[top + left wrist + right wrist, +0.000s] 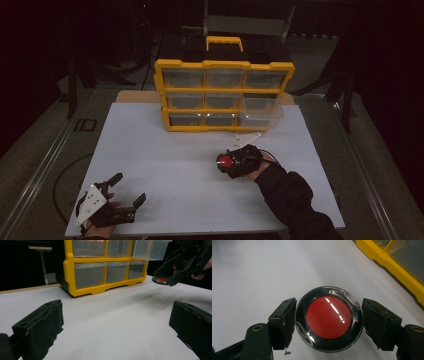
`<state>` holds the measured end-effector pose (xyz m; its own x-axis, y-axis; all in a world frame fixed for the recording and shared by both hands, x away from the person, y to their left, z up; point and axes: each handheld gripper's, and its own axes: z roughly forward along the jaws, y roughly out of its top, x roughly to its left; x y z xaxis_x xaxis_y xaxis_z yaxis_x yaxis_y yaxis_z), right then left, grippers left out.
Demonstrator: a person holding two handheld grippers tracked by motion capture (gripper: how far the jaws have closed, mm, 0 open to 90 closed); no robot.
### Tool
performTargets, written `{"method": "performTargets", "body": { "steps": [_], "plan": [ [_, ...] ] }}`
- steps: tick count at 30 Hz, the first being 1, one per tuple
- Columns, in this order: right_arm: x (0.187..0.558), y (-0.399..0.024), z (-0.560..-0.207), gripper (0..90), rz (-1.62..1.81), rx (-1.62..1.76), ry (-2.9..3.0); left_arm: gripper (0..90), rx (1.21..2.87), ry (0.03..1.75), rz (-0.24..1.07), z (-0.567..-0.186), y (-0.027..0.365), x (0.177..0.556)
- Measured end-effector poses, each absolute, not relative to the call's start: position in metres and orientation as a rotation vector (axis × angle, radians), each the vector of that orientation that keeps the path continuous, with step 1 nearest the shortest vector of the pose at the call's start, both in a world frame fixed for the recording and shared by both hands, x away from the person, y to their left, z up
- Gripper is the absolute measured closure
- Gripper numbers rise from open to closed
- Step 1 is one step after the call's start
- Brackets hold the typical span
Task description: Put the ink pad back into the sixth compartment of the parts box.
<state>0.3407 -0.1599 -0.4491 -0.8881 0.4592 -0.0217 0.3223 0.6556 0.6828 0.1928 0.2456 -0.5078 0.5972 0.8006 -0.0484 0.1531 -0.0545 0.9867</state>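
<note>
A round red disc (329, 317) with a black rim and a clear cover sits between the jaws of my right gripper (329, 321), which is shut on it. In the high view this disc (226, 161) is right of the table's middle, in front of the yellow drawer cabinet (225, 64). From the left gripper view the disc (161, 279) hangs a little above the white tabletop, over its shadow. My left gripper (131, 187) rests near the front left corner, open, with nothing between its black pads (42, 325).
The cabinet has several clear drawers; one on its right side (261, 109) is pulled out toward me. A small white strip (248, 138) lies on the white table (165, 160) just in front of the cabinet. Dark floor and metal rails surround the table.
</note>
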Motion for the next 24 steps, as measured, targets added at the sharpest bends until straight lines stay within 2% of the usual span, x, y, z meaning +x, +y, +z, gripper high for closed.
{"method": "performTargets", "body": {
  "steps": [24],
  "plan": [
    [0.336, -0.167, -0.402, 29.6, 1.058, 0.636, 2.655, 0.0, 1.569, 0.823, 0.646, -0.507, 0.245, 0.192]
  ]
}}
